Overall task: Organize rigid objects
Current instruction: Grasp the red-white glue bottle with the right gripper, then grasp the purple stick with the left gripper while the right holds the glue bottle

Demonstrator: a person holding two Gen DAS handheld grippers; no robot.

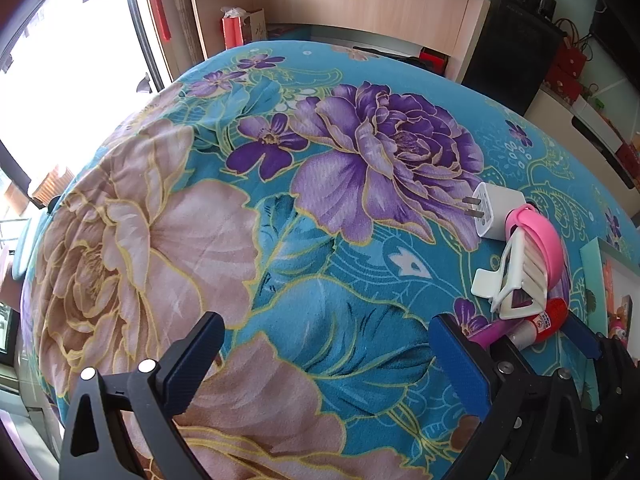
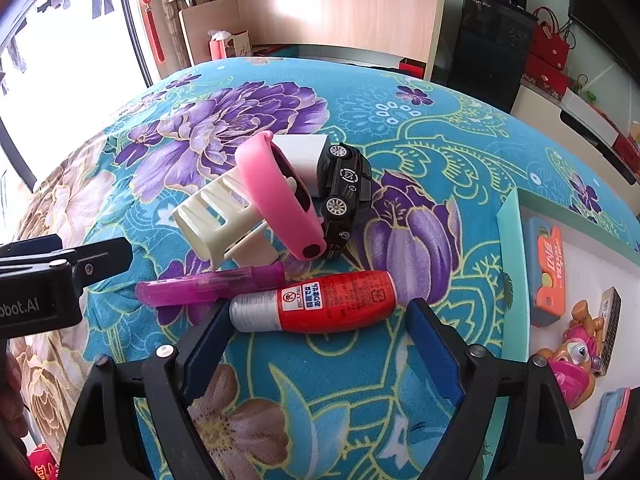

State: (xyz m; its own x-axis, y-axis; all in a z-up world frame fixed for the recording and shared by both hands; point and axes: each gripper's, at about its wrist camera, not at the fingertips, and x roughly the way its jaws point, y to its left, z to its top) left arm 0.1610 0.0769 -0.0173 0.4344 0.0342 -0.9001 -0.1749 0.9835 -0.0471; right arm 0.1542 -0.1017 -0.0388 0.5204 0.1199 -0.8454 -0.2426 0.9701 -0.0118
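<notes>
A red bottle with a silver cap lies on its side on the floral blanket, just ahead of the right gripper, whose blue-padded jaws stand wide apart with the bottle's lower edge between their tips; the pads do not press on it. Touching the bottle's far side lies a translucent magenta pen, also on its side. Beyond the pen sits a cream hair claw clip, with a pink wristband leaning across it. A black toy car stands tipped on its side against the wristband, and a white charger block shows behind both. To the right, a white tray with a teal rim holds an orange case, a pink toy figure and a small dark box. The left gripper hangs over bare blanket to the left of the pile, jaws open and empty; in its view the charger's prongs point left.
</notes>
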